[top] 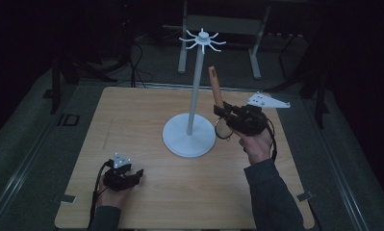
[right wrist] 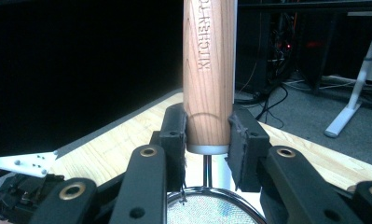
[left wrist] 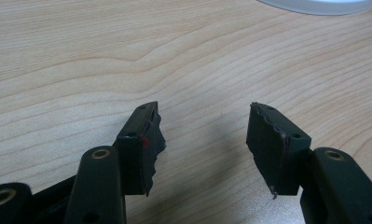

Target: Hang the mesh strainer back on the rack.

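- From the high view, the right tongs hold a small metal mesh strainer with a round wooden handle just right of the white hanging stand with its round base and hooked crown. The handle points up and the sieve ring hangs low, which looks to me like lining up for a hook.
- Near the front edge of the pale wooden surface, the left tongs sit low, well apart from the stand, seemingly waiting.
- Left gripper view: the left tongs are spread wide over bare wood, nothing between them.
- Right gripper view: the right tongs are clamped on the wooden handle just above its metal collar, with the mesh bowl below, so the strainer is kept from swinging.
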Demonstrator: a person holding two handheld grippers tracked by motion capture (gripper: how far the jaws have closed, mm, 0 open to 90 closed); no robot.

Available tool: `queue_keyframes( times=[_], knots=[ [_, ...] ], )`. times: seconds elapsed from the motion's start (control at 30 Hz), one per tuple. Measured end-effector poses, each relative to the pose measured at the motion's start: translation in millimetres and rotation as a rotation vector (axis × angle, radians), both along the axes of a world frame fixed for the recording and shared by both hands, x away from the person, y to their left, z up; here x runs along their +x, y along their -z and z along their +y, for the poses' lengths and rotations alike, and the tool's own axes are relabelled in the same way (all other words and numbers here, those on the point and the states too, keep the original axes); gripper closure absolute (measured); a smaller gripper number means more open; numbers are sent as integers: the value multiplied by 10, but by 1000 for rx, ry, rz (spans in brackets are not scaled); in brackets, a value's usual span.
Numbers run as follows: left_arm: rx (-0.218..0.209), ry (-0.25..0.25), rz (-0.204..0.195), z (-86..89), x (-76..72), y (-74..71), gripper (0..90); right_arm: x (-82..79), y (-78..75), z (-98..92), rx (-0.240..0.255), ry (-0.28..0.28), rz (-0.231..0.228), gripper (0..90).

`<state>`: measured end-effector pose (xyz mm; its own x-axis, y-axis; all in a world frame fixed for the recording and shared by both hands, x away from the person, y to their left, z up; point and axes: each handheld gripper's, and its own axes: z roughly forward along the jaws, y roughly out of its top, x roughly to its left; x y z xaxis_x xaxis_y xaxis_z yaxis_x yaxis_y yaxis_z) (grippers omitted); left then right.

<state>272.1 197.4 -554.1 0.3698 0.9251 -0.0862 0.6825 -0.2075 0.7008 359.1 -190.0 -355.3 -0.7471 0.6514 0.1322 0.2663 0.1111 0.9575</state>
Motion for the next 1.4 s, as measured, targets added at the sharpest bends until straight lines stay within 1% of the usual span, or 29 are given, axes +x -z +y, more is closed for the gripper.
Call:
queue_keyframes(
  times=[0.13, 0.33, 0.5, 0.53, 0.87, 0.93, 1.1, 1.4],
  knots=[
    [1, 0, 0, -1, 0, 0, 445, 1, -15, 1, 9, 3, -2, 698],
    [4, 1, 3, -5, 2, 3, 445, 3, -72, -54, 31, 11, -19, 698],
    [5, 3, 5, -4, 3, 5, 445, -3, -105, -68, 41, 14, -20, 698],
    [4, 2, 5, -4, 3, 5, 445, -8, -114, -72, 50, 11, -19, 698],
    [3, 2, 5, -3, 1, 4, 444, -17, -176, -79, 62, 10, -35, 698],
    [2, 2, 5, -5, 1, 5, 445, -19, -210, -94, 76, 14, -42, 698],
    [3, 4, 7, -7, 1, 6, 445, -19, -236, -103, 84, 15, -50, 698],
    [-1, 4, 7, -11, 2, 8, 444, 24, -315, -97, 97, 16, -50, 698]
  ],
)
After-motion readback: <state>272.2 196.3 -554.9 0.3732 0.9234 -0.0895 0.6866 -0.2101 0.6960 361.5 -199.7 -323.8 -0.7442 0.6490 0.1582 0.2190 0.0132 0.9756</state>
